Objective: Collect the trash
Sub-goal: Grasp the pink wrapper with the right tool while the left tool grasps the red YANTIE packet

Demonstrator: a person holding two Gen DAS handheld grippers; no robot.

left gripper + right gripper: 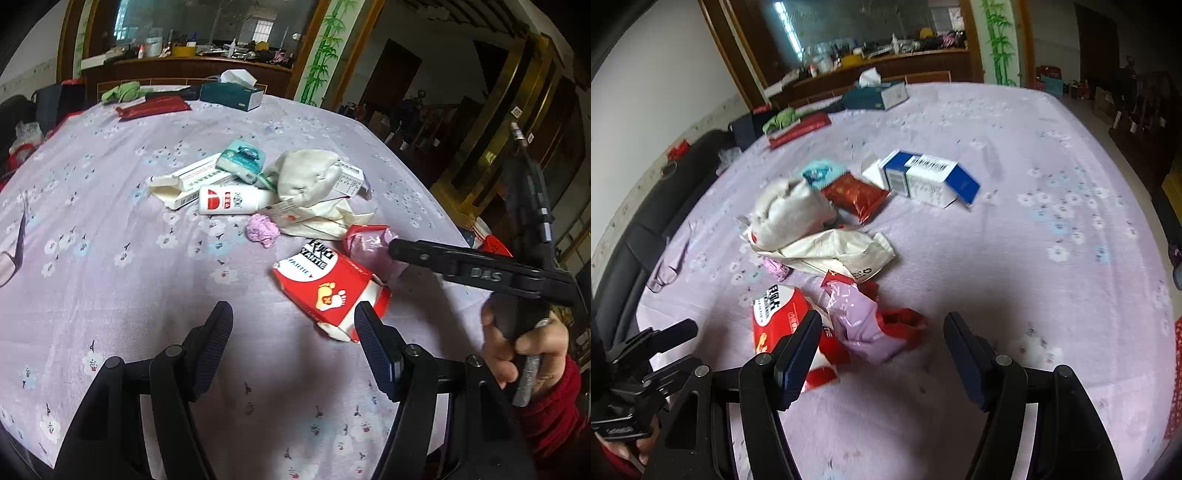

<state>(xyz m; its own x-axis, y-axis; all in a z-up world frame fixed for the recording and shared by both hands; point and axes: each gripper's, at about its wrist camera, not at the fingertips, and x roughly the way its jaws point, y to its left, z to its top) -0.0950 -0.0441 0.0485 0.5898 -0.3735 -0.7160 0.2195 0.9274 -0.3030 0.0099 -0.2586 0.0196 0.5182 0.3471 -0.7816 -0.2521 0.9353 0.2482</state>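
Note:
Trash lies in a heap on the lilac flowered tablecloth (129,295). A red box with a foot picture (332,291) lies just ahead of my left gripper (295,332), which is open and empty. Its right finger is close to the box's near corner. My right gripper (882,343) is open too, with a crumpled pink-and-red wrapper (864,325) just in front, between its fingers. The red box (783,314) lies by its left finger. Farther off are a white cloth bag (790,214), a white paper bag (834,254), a blue-white box (923,177) and a red snack packet (857,195).
A white bottle (229,199), a long white open box (192,181), a teal packet (240,158) and a pink paper ball (262,230) lie in the heap. A tissue box (232,94), a red pack (151,109) and a green cloth (122,92) sit at the far edge. Glasses (668,273) lie left.

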